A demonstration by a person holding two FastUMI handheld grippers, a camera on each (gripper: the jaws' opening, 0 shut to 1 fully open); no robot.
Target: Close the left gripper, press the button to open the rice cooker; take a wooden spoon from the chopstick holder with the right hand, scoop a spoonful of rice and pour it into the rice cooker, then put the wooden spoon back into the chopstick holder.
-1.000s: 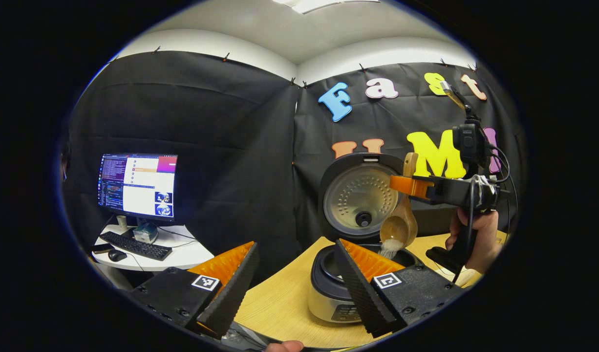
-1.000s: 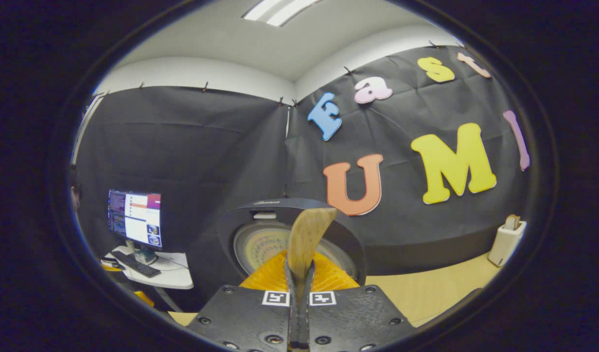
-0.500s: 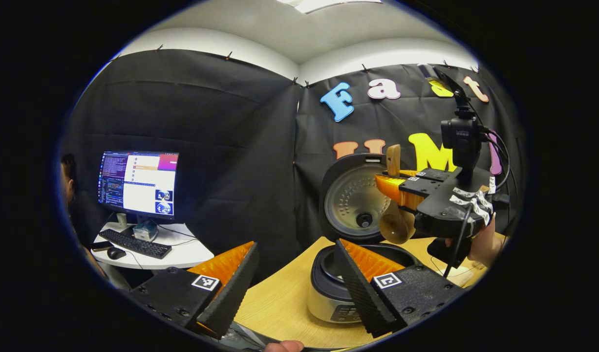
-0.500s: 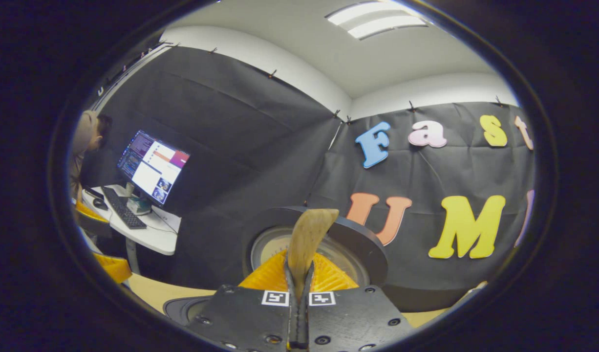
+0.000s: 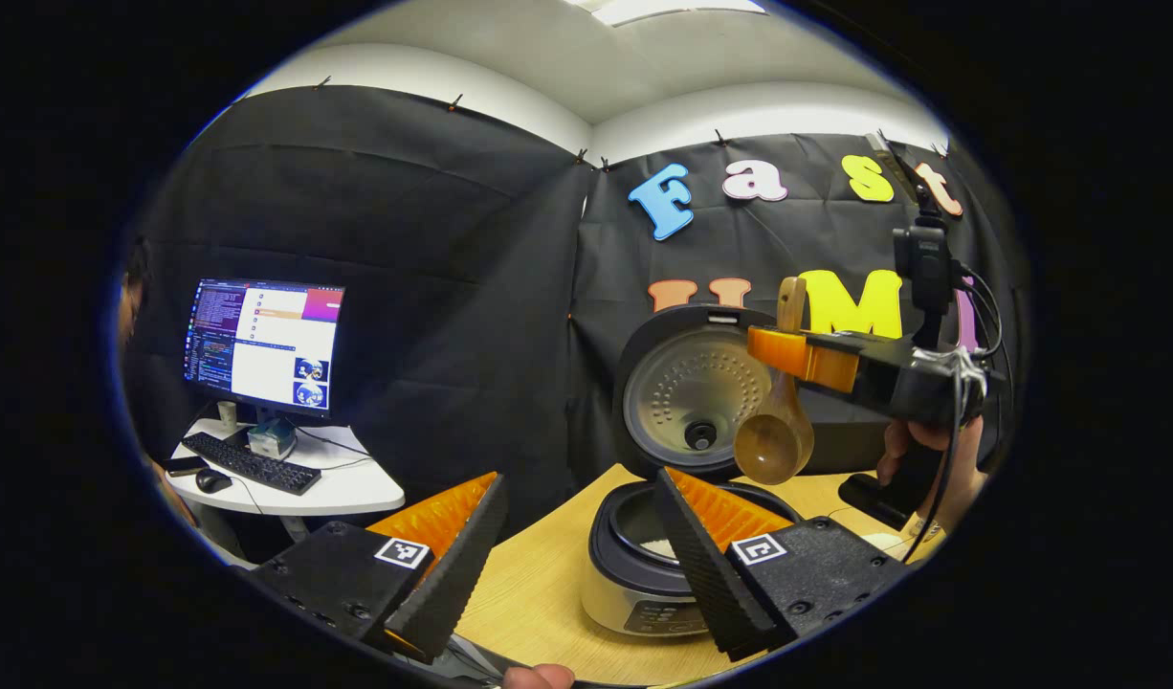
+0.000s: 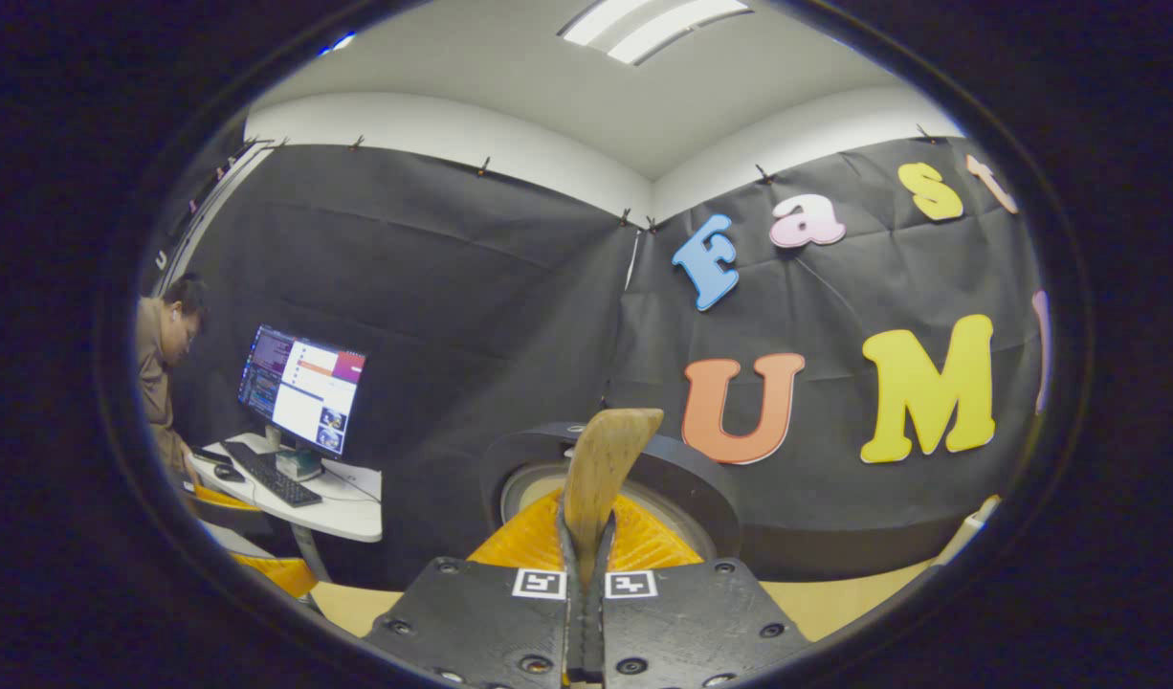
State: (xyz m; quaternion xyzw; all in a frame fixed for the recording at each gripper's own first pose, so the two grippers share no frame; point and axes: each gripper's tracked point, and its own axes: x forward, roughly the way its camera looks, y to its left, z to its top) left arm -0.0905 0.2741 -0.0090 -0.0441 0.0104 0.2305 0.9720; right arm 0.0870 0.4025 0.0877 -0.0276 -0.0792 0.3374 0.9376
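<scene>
The rice cooker [image 5: 644, 565] stands on the wooden table with its round lid [image 5: 694, 388] raised; a little white rice shows in its pot. Above the pot, my right gripper [image 5: 787, 349] is shut on the wooden spoon [image 5: 776, 442], whose empty bowl hangs down in front of the lid. In the right gripper view the spoon's handle [image 6: 601, 469] sticks up between the closed fingers of my right gripper [image 6: 586, 565], with the lid [image 6: 682, 478] behind. My left gripper [image 5: 577, 522] stands open, low in front of the cooker, with nothing between its fingers.
A hand [image 5: 931, 459] holds the right gripper's grip at the right. A white side desk [image 5: 290, 478] with monitor, keyboard and mouse stands at the left, and a person [image 6: 161, 364] sits beside it. Wooden table [image 5: 548, 593] stretches around the cooker.
The rice has poured off the spoon into the pot. My right gripper twisted, then levelled out and rose a little with the empty spoon. My left gripper stayed open and shifted slightly.
</scene>
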